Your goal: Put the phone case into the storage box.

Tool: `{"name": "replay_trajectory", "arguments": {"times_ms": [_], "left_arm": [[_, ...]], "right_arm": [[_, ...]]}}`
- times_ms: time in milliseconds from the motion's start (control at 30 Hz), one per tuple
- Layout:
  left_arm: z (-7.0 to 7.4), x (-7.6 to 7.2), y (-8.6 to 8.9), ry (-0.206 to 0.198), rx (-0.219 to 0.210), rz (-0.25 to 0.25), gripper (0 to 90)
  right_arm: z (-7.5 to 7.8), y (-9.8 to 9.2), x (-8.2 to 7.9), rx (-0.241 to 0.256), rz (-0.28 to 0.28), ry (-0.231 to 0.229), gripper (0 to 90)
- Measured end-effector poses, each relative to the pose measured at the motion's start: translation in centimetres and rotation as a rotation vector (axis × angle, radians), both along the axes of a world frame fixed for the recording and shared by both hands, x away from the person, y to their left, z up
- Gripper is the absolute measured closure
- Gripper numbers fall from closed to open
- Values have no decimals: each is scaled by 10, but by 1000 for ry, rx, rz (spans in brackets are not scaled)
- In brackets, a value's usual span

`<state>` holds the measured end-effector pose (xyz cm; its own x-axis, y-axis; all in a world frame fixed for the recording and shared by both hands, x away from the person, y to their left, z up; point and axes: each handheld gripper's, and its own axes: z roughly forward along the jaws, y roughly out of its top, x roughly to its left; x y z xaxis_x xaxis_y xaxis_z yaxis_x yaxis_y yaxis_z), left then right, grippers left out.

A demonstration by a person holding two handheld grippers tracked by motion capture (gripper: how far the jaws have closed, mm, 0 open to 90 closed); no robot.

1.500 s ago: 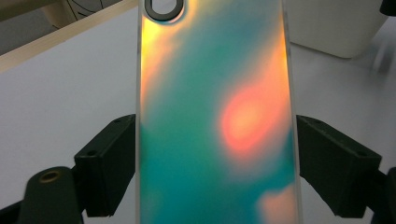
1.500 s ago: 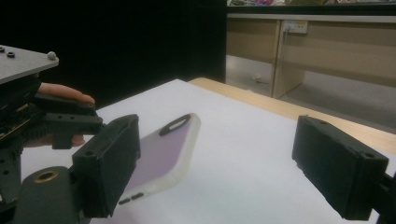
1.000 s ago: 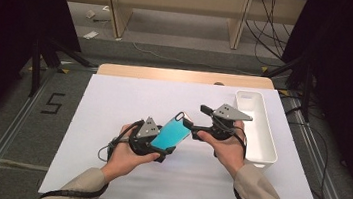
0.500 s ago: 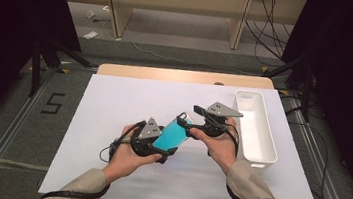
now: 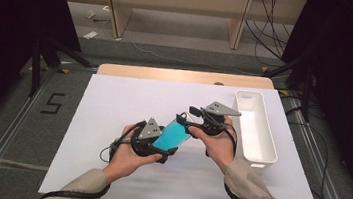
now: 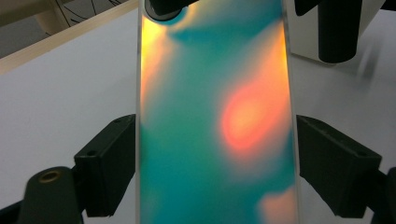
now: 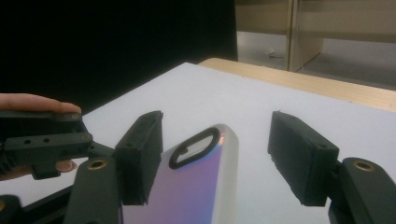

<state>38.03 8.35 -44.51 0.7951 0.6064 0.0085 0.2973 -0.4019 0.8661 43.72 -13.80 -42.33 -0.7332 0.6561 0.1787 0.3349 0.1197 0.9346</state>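
Observation:
An iridescent teal phone case [image 5: 173,135] is held above the white table, tilted up toward the right. My left gripper [image 5: 160,149] is shut on its lower end; in the left gripper view both black jaws press the case [image 6: 210,140] at its long edges. My right gripper [image 5: 185,123] is open at the case's upper end. In the right gripper view the case's camera-cutout end [image 7: 196,158] lies between the spread jaws of the right gripper [image 7: 217,137], with the left jaw close to it and the right jaw well apart.
A long white tray [image 5: 259,139] stands on the table at the right, just beyond my right hand. The white board [image 5: 113,107] covers a wooden tabletop [image 5: 177,74] whose far edge shows. Black frame legs and cables lie on the floor behind.
My right gripper has moved left and down from beside the tray to the case's upper end, so its open jaws now straddle it. The left gripper has kept its hold.

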Motion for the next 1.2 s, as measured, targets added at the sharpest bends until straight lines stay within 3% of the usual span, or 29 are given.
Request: {"name": "replay_trajectory", "arguments": {"times_ms": [567, 900, 1000, 1200], "left_arm": [[0, 0, 0, 9, -17, 0, 168], [-1, 0, 0, 7, -12, -3, 168], [-1, 0, 0, -1, -4, -1, 168], [-2, 0, -1, -12, 16, 0, 167]], "right_arm": [[-1, 1, 2, 37, 8, 47, 556], [-1, -1, 3, 76, 8, 89, 643], [0, -3, 4, 108, 7, 113, 670], [2, -3, 3, 123, 12, 124, 705]]}}
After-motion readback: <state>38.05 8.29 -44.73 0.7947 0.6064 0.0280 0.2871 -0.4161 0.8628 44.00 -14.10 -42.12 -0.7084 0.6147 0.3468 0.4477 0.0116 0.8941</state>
